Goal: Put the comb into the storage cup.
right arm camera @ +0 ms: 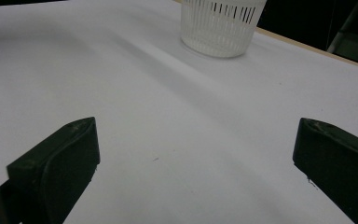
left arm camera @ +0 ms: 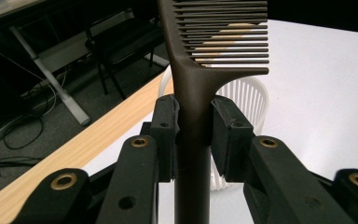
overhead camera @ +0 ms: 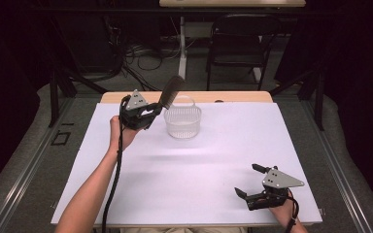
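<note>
A dark brown comb (overhead camera: 170, 91) (left arm camera: 200, 70) is held up in the air at the back left of the table, teeth end uppermost. My left gripper (overhead camera: 151, 113) (left arm camera: 193, 126) is shut on its handle, just left of a white slotted basket (overhead camera: 183, 121) (left arm camera: 244, 100) (right arm camera: 220, 23) with a clear bail handle. Near the front right edge my right gripper (overhead camera: 248, 180) (right arm camera: 191, 163) rests low over the white sheet, jaws wide apart with nothing between them. The basket's inside looks empty in the high view.
A white sheet (overhead camera: 194, 165) covers the wooden table (overhead camera: 111, 97), whose bare strip shows along the far edge. Beyond the table are a black folding chair (overhead camera: 243, 43), a desk leg (overhead camera: 182, 53) and floor cables (overhead camera: 136, 53).
</note>
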`<state>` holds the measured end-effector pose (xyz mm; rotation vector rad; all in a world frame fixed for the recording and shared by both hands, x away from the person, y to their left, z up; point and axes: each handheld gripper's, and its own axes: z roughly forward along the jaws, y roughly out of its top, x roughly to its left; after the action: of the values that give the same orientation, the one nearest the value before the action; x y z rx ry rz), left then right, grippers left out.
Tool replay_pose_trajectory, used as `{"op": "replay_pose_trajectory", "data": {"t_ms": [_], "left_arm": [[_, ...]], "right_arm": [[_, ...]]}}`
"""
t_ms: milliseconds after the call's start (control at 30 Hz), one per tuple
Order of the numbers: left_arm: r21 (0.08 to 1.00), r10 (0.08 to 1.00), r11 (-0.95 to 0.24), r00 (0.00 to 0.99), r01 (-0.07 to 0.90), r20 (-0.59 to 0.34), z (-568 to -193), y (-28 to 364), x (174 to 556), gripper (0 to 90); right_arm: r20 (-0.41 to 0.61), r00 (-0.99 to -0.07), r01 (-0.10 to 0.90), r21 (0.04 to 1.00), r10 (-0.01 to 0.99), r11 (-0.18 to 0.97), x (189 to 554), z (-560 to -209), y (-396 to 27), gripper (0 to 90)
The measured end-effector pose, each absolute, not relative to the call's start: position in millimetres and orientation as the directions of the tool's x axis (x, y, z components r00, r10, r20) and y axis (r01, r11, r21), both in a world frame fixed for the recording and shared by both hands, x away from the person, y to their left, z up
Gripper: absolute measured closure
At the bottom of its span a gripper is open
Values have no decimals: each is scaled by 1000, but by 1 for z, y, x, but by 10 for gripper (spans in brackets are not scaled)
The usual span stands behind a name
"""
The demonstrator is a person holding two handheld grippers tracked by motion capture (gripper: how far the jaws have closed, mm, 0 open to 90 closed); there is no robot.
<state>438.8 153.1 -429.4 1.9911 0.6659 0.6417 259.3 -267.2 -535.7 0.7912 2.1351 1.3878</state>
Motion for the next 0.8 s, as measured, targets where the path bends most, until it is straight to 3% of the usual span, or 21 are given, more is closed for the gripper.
{"op": "replay_pose_trajectory", "data": {"t_ms": [800], "left_arm": [[905, 699, -384, 698, 184, 155, -428, 150, 448, 723]], "right_arm": [[-75, -725, 210, 923, 685, 324, 259, -536, -267, 0]]}}
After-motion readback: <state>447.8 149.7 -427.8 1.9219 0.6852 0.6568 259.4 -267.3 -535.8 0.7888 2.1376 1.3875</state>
